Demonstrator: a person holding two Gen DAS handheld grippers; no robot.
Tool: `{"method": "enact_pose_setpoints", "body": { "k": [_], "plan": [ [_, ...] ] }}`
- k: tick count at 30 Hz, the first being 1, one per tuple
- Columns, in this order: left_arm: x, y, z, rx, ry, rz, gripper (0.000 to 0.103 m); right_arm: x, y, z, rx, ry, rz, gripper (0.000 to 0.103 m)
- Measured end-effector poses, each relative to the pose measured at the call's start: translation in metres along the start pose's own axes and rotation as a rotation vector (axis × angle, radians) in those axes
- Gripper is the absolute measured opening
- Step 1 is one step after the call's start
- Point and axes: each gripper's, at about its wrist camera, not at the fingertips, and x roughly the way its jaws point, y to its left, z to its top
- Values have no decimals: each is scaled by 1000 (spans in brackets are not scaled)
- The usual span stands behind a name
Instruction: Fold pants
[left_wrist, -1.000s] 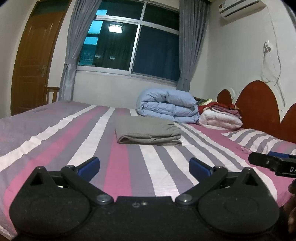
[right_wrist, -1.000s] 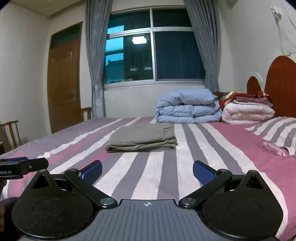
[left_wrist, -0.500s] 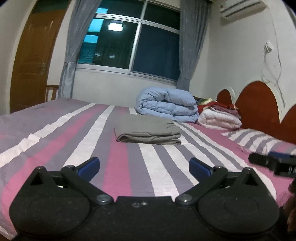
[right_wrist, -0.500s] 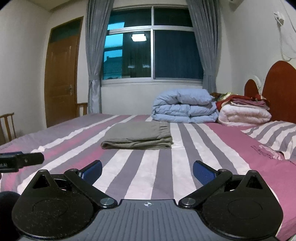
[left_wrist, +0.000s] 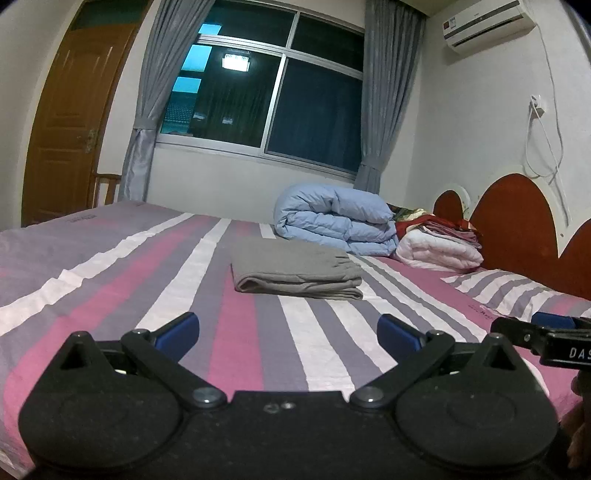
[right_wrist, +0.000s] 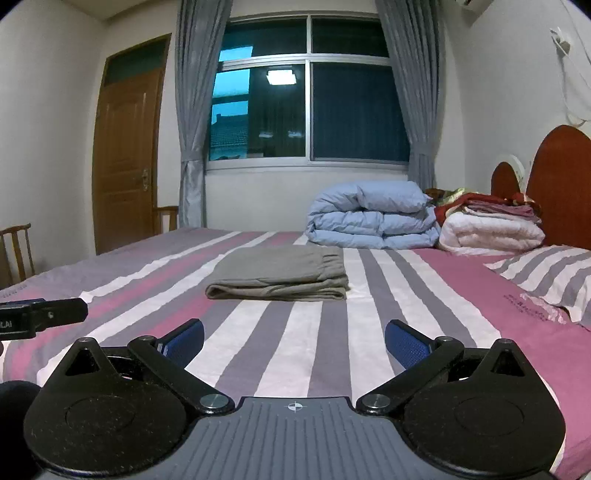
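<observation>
We hold both grippers low over the near edge of the bed (left_wrist: 110, 266), well short of the pants (left_wrist: 295, 271). The left gripper (left_wrist: 288, 332) has its blue-tipped fingers (left_wrist: 177, 330) spread wide with nothing between them, and the right gripper (right_wrist: 294, 338) has its fingers (right_wrist: 406, 343) parted and empty too. Neither touches the pants.

The pants are grey and lie folded into a flat, layered rectangle on the striped sheet, in the middle of the bed. In the right wrist view the pants (right_wrist: 280, 273) show their folded edge toward us, with the gathered waistband at their right side.

Beyond the pants, toward the window (right_wrist: 306, 92), sits a folded blue duvet (left_wrist: 336, 225), close behind them but apart. Right of the duvet is a white quilt (left_wrist: 439, 253) with red cloth piled on top, against the headboard (left_wrist: 517, 221). A striped pillow (right_wrist: 546, 275) lies right of the pants, well apart. A door (right_wrist: 125, 162) stands far left of the pants, beyond the bed.
</observation>
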Motion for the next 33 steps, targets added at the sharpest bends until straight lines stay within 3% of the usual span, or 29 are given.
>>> {"method": "enact_pose_setpoints", "body": {
  "k": [33],
  "plan": [
    [-3,1,1,22,8,-12,97,3,13,-3,25,4,-5,103]
  ]
}}
